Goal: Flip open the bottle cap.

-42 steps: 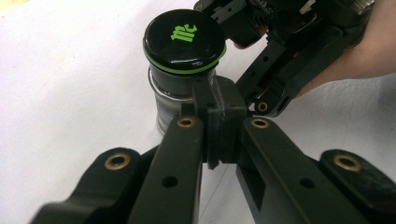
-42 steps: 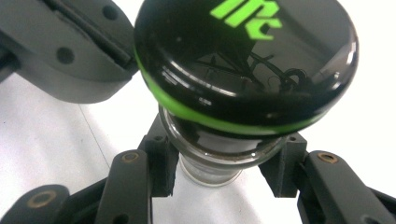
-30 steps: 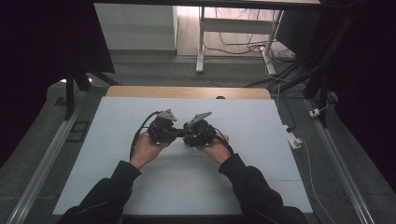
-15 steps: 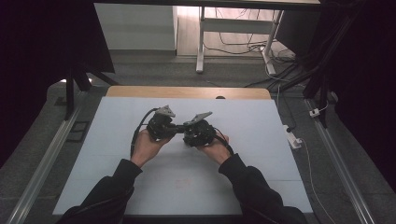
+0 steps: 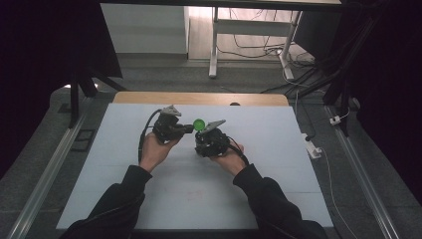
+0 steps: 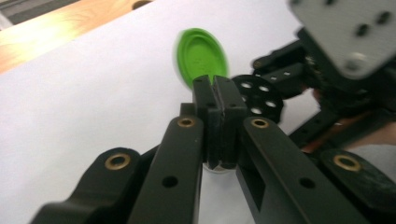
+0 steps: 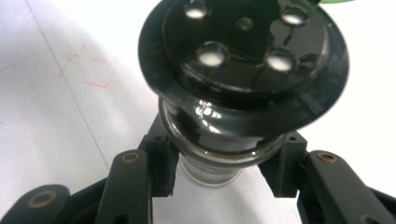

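- The left gripper (image 6: 218,93) is held at about 9 o'clock from the table's middle. Its jaws are pressed together, and the lower rim of a green lid (image 6: 201,51) appears to be pinched at their tips.
- The green lid is kept upright in the air, at 3 o'clock from the left gripper. It is probably held so to leave the opening beneath it clear.
- The shaker jar (image 7: 243,60) is seen at 5 o'clock from the lid, with its black perforated top uncovered.
- The right gripper (image 7: 224,163) is closed on the jar's glass neck, one pad on each side. The jar is likely steadied this way against the pull on the lid.
- One lid, one jar and two grippers are counted above the white table (image 5: 278,149). At least four holes are counted in the black top.
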{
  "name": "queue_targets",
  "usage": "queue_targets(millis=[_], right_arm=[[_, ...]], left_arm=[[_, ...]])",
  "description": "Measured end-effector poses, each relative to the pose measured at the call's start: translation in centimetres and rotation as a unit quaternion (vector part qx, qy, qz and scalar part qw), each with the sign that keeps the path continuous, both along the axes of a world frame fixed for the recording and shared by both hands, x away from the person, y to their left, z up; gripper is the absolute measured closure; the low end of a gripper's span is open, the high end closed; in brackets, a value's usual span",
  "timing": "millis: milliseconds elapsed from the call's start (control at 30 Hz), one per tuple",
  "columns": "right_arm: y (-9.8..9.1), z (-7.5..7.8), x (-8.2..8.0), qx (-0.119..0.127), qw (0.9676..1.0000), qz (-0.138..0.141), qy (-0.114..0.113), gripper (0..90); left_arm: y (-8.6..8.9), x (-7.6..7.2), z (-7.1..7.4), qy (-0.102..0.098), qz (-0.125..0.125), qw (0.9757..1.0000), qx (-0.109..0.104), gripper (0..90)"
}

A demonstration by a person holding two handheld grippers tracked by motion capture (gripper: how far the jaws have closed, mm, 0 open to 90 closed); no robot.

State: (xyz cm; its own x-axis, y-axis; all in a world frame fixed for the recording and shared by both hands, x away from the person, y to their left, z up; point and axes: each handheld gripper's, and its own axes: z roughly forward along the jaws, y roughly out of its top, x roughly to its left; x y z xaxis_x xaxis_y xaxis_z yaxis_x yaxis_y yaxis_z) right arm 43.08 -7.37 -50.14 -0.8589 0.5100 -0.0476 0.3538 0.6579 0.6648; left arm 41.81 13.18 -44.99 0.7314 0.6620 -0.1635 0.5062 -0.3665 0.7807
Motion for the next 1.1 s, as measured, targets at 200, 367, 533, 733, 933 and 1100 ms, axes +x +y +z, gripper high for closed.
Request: queue_targets(millis=[200, 367, 533, 733, 933, 1100], right_arm=[[0.0, 0.0, 0.0, 0.000, 1.0000, 0.001, -0.001, 52.2], [0.0, 0.0, 0.0, -0.001, 1.0000, -0.001, -0.002, 52.0], [0.0, 0.0, -0.1, -0.002, 1.0000, -0.004, -0.001, 50.9], [-0.3, 0.2, -0.5, 0.001, 0.9998, -0.018, -0.004, 41.9], [-0.9, 0.6, -1.0, 0.011, 0.9996, -0.027, 0.000, 36.7], [-1.4, 1.1, -1.4, 0.033, 0.9988, -0.033, 0.017, 31.5]], left_arm=[[0.0, 0.0, -0.6, 0.005, -0.004, 0.9999, 0.016, 86.9], [-0.3, -0.3, -0.6, 0.002, -0.009, 0.9997, 0.024, 82.9], [-0.2, -0.8, -0.6, 0.003, -0.010, 0.9995, 0.031, 76.0], [0.3, -1.6, -0.5, 0.006, -0.012, 0.9993, 0.034, 64.9], [0.7, -2.7, -0.3, 0.011, -0.021, 0.9992, 0.033, 55.3], [1.0, -3.4, -0.4, 0.017, -0.014, 0.9992, 0.033, 40.7]])
